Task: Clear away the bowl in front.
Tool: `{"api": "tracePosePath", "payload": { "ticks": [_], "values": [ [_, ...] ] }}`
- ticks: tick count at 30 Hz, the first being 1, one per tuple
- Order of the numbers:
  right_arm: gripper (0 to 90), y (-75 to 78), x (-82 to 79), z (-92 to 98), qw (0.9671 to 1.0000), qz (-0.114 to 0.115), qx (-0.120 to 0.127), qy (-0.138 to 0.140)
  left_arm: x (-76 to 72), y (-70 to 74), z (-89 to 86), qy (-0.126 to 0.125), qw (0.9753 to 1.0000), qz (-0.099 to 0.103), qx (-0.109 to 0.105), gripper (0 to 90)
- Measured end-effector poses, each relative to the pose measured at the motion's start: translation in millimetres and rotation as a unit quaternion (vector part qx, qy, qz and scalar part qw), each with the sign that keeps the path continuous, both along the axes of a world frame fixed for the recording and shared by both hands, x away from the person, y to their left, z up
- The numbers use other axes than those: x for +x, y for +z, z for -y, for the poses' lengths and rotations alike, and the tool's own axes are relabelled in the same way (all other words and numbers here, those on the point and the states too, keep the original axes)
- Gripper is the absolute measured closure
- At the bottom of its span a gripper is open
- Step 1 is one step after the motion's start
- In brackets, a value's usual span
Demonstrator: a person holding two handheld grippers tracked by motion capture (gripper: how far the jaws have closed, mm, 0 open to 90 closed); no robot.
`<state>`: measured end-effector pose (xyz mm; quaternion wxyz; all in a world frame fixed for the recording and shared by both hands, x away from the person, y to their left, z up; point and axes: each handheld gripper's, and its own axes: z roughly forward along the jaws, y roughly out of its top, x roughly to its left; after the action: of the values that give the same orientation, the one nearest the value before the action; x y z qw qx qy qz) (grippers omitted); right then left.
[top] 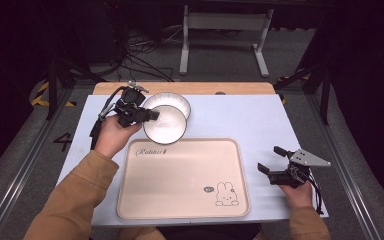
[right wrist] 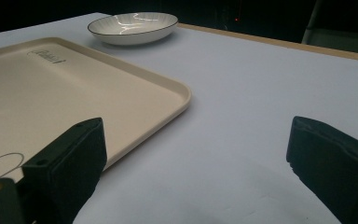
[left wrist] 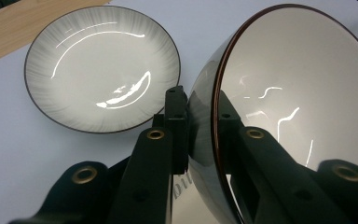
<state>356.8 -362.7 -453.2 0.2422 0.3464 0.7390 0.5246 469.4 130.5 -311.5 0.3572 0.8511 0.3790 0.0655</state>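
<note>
Bowl (top: 165, 125) is hanging tilted on edge above the far left corner of the beige tray (top: 230, 150), its open face turning toward the tray and the person. Its rim is clamped between the jaws of the left gripper (top: 150, 115), one jaw inside, one outside, as the left gripper view confirms. Just behind it, a ribbed plate (top: 180, 101) is resting flat near the table's far edge. The tray lies directly below and toward the near side, so setting down looks like a short lowering. The right gripper (top: 270, 160) is idling well apart off the tray's right edge, jaws spread wide and holding nothing.
</note>
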Motion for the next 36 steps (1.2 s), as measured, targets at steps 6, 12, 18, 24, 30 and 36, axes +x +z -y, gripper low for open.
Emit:
{"api": "tracePosePath", "payload": {
  "ticks": [6,12,18,24,30,36],
  "values": [
    [5.5,0.0,0.2,-0.1,1.0,0.0,-0.001,0.0,-7.8,-2.6,7.4,-0.029,0.9995,0.003,0.012,81.5],
    [5.5,0.0,0.2,-0.1,1.0,0.0,-0.002,-0.001,-14.0,-8.8,19.1,-0.071,0.9971,0.005,0.028,81.5],
    [5.5,0.0,0.1,-0.1,1.0,0.001,-0.001,0.0,-15.6,-15.9,25.0,-0.085,0.9959,-0.005,0.03,81.5],
    [5.5,0.0,0.0,-0.2,1.0,0.001,-0.002,0.0,-14.7,-28.6,30.5,-0.099,0.9942,-0.022,0.037,81.4],
    [5.5,0.1,0.0,-0.3,1.0,0.001,-0.003,0.0,-15.0,-38.6,34.9,-0.109,0.9927,-0.033,0.039,81.4],
    [5.5,0.0,0.0,-0.5,1.0,0.0,-0.002,-0.001,-15.7,-49.9,41.8,-0.124,0.9901,-0.049,0.044,81.4]
  ]
}}
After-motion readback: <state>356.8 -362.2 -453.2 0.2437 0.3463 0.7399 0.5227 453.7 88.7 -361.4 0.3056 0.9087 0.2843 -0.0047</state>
